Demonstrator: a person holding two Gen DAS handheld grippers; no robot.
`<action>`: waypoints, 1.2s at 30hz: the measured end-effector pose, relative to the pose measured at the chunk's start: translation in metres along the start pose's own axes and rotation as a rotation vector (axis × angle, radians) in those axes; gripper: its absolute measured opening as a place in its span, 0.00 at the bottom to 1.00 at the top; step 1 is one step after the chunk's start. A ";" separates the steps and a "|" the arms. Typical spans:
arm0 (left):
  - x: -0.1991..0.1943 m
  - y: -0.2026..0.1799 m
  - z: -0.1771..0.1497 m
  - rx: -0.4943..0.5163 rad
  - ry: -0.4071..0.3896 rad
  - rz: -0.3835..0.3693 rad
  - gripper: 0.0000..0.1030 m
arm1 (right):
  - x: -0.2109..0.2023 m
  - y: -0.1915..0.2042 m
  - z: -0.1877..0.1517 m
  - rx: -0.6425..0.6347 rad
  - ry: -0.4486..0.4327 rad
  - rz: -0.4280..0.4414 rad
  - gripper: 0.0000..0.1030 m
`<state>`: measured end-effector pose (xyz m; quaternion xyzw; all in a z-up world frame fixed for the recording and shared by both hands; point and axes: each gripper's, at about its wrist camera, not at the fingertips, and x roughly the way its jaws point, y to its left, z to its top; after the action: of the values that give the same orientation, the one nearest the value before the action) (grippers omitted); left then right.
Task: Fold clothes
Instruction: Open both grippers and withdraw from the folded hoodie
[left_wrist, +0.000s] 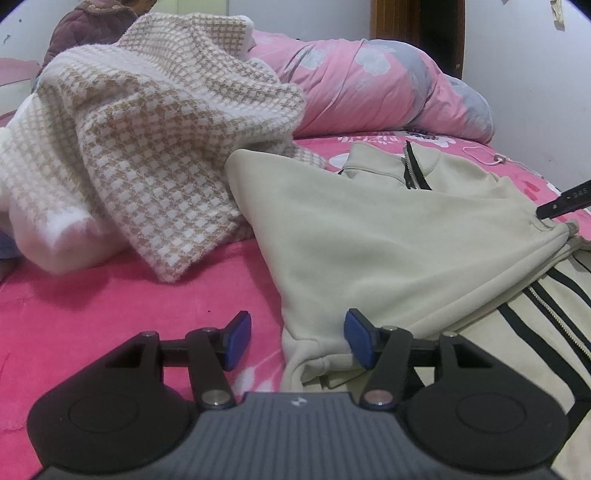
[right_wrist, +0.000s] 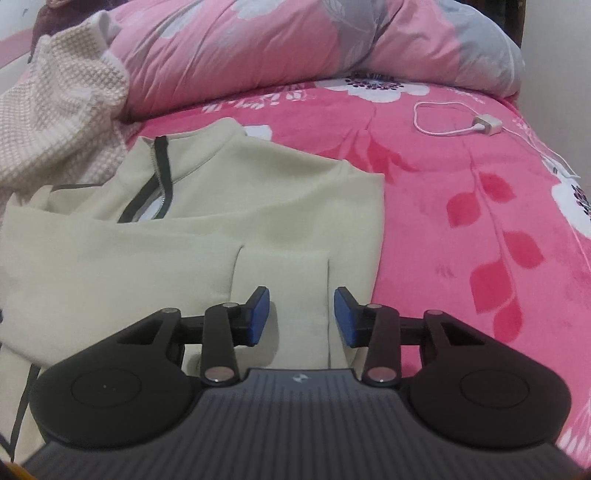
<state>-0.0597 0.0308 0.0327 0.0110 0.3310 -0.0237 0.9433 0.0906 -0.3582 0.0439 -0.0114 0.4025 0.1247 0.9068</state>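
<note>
Two grippers hang over the pink bed (right_wrist: 461, 229). Our left gripper (left_wrist: 297, 341) has its jaws apart, straddling the jacket (left_wrist: 369, 236) cuff without pinching it. Our right gripper (right_wrist: 301, 317) (jaws also apart) hovers over the jacket's (right_wrist: 192, 229) folded sleeve, gripping nothing. A checked sweater (left_wrist: 140, 147) lies heaped far left, a duvet (right_wrist: 277, 44) beyond.

Left gripper (left_wrist: 297, 341): I see the jaws well apart, blue pads (left_wrist: 238, 341) facing each other, nothing pinched, pointing down and away. Right gripper (right_wrist: 301, 317): jaws also apart, gap narrower, pads (right_wrist: 258, 317) clear of any grip, same downward tilt. In the left view a dark finger (left_wrist: 563, 201) of the right gripper pokes in from the far right edge.
</note>
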 end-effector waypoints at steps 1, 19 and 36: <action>0.000 -0.001 0.000 0.002 -0.001 0.002 0.56 | 0.006 0.001 0.001 -0.004 0.015 -0.003 0.38; -0.004 -0.018 0.025 0.048 -0.020 0.036 0.56 | -0.042 0.015 0.013 -0.110 -0.191 -0.079 0.05; -0.017 -0.021 0.014 0.087 -0.087 0.063 0.57 | -0.070 0.047 0.004 -0.170 -0.284 -0.122 0.09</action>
<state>-0.0649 0.0098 0.0543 0.0613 0.2877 -0.0088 0.9557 0.0375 -0.3274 0.1022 -0.0948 0.2568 0.1032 0.9563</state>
